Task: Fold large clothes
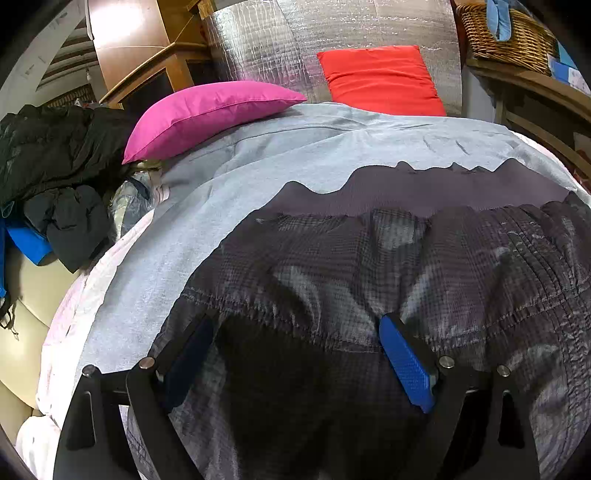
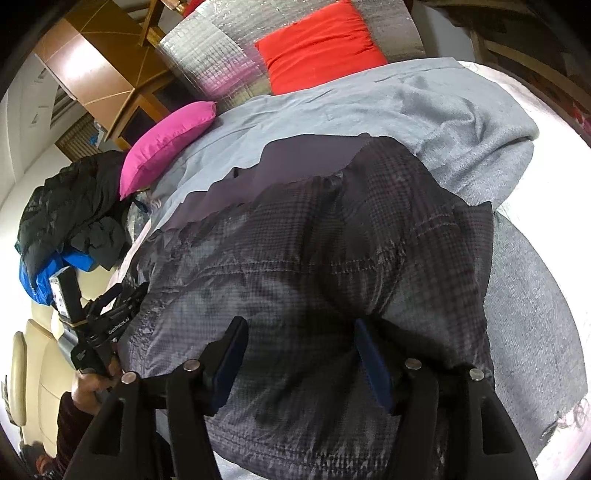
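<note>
A dark grey checked padded jacket (image 1: 369,266) lies spread on a light grey blanket (image 1: 192,206) over the bed, with a plain purple-grey band (image 1: 424,192) along its far edge. My left gripper (image 1: 297,321) stands wide open low over the jacket's near part, and the fabric lies loose between its blue pads (image 1: 406,362). In the right wrist view the jacket (image 2: 314,240) fills the middle. My right gripper (image 2: 300,323) is open over it, with a hump of fabric between the pads that they do not pinch. The left gripper (image 2: 92,325) and the hand holding it show at the jacket's left edge.
A pink pillow (image 1: 207,114) and a red pillow (image 1: 384,81) lie at the head of the bed against a silver foil panel (image 1: 280,40). A pile of dark and blue clothes (image 1: 55,177) sits at the left. A wicker basket (image 1: 509,33) stands on a wooden shelf at the right.
</note>
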{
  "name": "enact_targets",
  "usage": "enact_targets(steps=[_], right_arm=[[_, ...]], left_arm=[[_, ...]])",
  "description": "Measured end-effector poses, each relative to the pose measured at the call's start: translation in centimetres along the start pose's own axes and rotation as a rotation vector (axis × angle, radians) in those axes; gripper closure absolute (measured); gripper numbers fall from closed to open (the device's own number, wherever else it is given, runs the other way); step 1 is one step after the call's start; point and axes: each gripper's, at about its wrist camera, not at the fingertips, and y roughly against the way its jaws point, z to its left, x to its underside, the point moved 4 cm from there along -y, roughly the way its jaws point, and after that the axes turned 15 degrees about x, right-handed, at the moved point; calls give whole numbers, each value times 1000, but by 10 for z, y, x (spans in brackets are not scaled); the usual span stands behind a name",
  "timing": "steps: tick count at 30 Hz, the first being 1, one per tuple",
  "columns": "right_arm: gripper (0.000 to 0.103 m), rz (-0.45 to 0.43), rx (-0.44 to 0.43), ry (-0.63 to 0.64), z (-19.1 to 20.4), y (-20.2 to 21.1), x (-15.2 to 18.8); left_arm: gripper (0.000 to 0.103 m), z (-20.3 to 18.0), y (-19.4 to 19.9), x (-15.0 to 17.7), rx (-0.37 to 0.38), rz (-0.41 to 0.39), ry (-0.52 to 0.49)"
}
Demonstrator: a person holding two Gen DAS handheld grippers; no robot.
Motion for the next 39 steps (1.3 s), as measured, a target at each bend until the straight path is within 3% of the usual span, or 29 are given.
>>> enact_targets(steps=[5, 8, 11, 14, 16, 20, 23, 25, 30, 34, 39], right_arm=[[38, 1, -22, 5, -3, 6, -1], [38, -79, -10, -37, -19, 29, -6], [38, -103, 16, -143, -50, 42, -6], [38, -81, 42, -221, -73, 41, -2], [38, -77, 73, -249, -86, 39, 0], [38, -122, 15, -320, -91, 55, 5], [35, -201, 38, -269, -64, 76, 13], [35, -244, 114, -186, -37, 89, 22], [35, -322, 230, -51, 18, 119, 52], [35, -370, 293, -17, 39, 152, 66], [35, -449, 360, -7, 58, 213, 76]], left_arm=[[12, 6, 11, -3, 16, 12, 24], [12, 19, 29, -3, 21, -26, 72], [12, 47, 49, -3, 4, -73, 146], [12, 81, 52, 6, -47, -57, 240], [12, 98, 55, 14, -38, -56, 312], [12, 101, 75, 34, -14, -81, 400], [12, 73, 88, 43, 35, -81, 371], [12, 41, 104, 44, 51, -85, 287], [11, -19, 156, 39, -5, -127, 110], [5, -37, 208, 31, 25, -226, 77], [5, -47, 262, 26, -5, -299, 57]])
